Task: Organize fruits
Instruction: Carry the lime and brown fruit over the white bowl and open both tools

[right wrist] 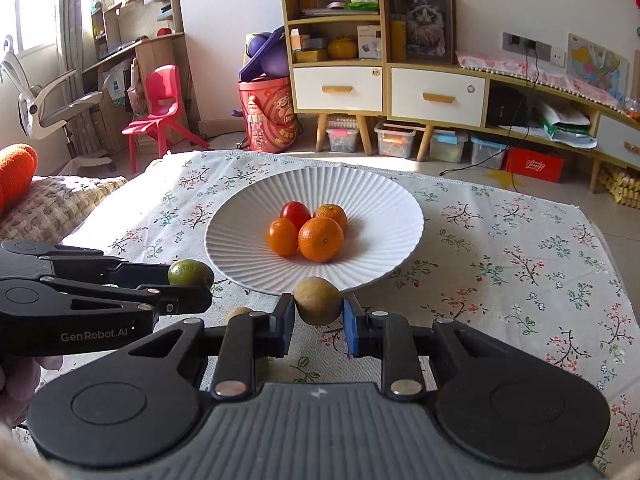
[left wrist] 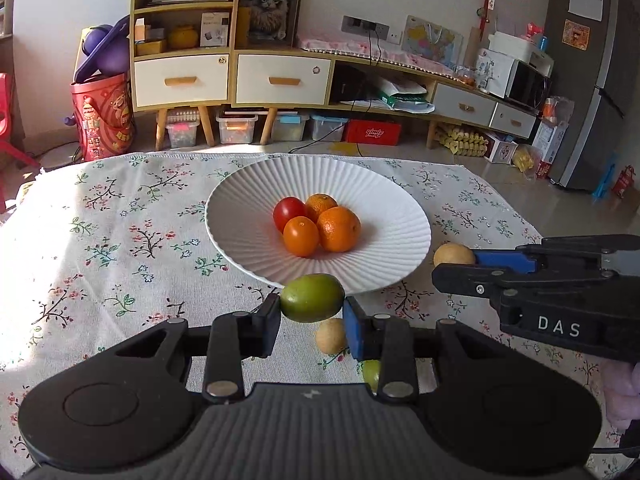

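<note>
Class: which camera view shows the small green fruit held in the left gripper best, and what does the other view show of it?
The left wrist view: the small green oval fruit sits centred and whole between the left gripper's pads, in front of the white ribbed plate. The right wrist view shows it smaller, at the left, its lower part hidden by that gripper's fingers.

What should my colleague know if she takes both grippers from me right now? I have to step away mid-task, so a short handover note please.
Left gripper: shut on the green fruit, held above the cloth just before the plate's near rim.
Right gripper: shut on a tan fruit, also at the near rim.
White ribbed plate on the floral tablecloth: already holds the red tomato, an orange tomato and two mandarins.
Left to do: set both held fruits in the plate, then collect the tan fruit and the second green fruit lying on the cloth under the left gripper.
</note>
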A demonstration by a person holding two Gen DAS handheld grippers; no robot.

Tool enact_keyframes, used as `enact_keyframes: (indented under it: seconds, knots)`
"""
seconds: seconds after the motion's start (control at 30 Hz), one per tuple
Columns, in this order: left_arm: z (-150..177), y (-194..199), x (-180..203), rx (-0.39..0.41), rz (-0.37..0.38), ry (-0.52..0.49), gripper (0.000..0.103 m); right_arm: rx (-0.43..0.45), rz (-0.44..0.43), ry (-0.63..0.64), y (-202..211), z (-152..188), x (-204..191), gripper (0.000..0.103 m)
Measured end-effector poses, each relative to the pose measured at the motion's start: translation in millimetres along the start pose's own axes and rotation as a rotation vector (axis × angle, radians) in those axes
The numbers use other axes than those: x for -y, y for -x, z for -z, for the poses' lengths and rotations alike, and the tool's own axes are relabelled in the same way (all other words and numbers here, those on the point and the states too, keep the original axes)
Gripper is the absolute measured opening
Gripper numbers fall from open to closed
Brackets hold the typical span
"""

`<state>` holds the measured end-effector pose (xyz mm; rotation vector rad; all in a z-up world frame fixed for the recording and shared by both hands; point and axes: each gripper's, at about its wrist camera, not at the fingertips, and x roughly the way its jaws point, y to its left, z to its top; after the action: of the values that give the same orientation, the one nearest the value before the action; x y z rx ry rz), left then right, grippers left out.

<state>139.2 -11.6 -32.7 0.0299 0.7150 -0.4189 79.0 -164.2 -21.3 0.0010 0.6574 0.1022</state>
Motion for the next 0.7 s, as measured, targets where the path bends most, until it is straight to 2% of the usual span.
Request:
enact_keyframes:
  seconds: [0.4,0.7]
  knots:
    - [-24.1,-14.1,-9.8,0.002,-0.014,-0.001,0.019,0.034,0.034,-0.025,-13.7,-22.7,3.2,0.023]
    - [-30.1,-34.1,-10.4,0.004,-0.013,-0.064,0.019,0.002,0.057,-0.038,-30.9,-26.4,8.6,0.023]
